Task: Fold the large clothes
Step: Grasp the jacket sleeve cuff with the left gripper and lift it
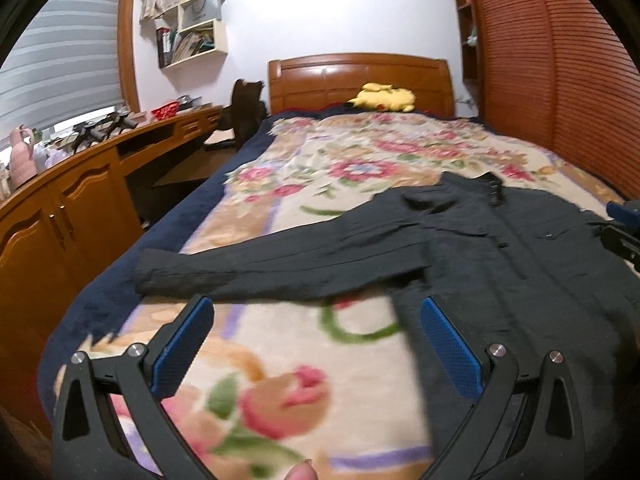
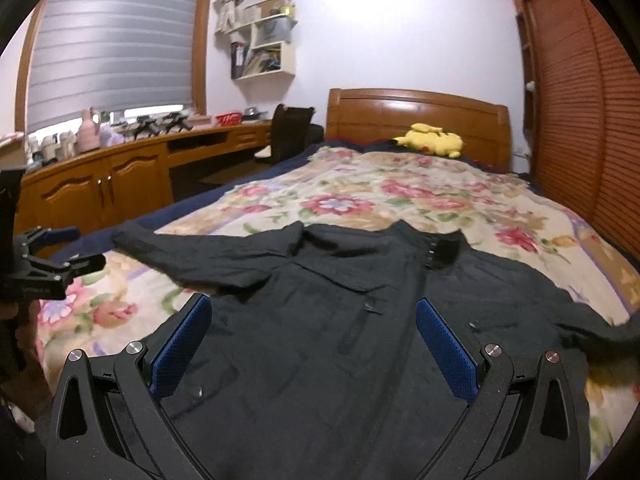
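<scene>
Your dark grey button-front jacket (image 2: pixel 360 320) lies flat, front up, on the floral bedspread (image 1: pixel 280 380), collar toward the wooden headboard (image 2: pixel 416 120), sleeves spread for folding. Left gripper (image 1: pixel 316 344) gapes empty beside the left sleeve (image 1: pixel 260 264); right gripper (image 2: pixel 314 344) is spread wide, empty, over the chest.
</scene>
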`<action>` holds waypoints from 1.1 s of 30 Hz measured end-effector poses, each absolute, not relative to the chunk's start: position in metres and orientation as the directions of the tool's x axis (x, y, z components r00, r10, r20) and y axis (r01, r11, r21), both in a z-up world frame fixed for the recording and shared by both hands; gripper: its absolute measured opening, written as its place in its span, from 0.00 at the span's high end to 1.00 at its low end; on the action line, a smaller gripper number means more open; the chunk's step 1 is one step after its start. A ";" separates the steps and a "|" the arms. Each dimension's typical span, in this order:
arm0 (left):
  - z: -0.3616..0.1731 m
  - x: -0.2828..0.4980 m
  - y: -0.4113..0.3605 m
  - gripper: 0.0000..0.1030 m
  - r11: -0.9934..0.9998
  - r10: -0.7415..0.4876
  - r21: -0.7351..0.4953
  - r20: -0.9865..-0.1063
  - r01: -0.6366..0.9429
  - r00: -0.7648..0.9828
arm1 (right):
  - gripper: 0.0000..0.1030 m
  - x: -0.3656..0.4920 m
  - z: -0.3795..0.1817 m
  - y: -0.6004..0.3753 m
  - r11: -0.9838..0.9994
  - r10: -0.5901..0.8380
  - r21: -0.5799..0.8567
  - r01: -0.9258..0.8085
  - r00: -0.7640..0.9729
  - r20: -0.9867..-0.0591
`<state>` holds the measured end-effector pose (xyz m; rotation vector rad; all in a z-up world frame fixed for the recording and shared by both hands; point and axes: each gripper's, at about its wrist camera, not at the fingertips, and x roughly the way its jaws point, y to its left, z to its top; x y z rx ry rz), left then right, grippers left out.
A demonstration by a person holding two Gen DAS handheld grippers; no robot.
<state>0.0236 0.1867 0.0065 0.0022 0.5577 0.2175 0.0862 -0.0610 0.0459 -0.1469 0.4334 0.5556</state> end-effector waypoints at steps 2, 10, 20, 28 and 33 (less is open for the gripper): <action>0.003 0.026 0.204 0.00 0.973 0.219 0.058 -0.540 -0.223 0.813 | 0.00 0.093 0.043 -0.049 0.834 0.485 -0.022 -0.551 0.753 -0.445; -0.018 0.042 0.266 0.01 0.957 0.249 0.032 -0.604 -0.289 0.757 | 0.00 0.109 0.029 -0.016 0.799 0.522 -0.023 -0.600 0.713 -0.468; -0.040 0.078 0.348 0.11 0.916 0.256 -0.065 -0.665 -0.396 0.701 | 0.00 0.121 0.007 0.000 0.785 0.517 -0.025 -0.619 0.676 -0.525; -0.054 0.104 0.400 0.12 0.862 0.308 -0.085 -0.697 -0.500 0.648 | 0.00 0.123 -0.002 0.002 0.779 0.509 -0.032 -0.627 0.661 -0.551; -0.065 0.114 0.424 0.12 0.830 0.310 -0.113 -0.721 -0.546 0.620 | 0.00 0.125 -0.007 0.004 0.771 0.510 -0.029 -0.636 0.644 -0.570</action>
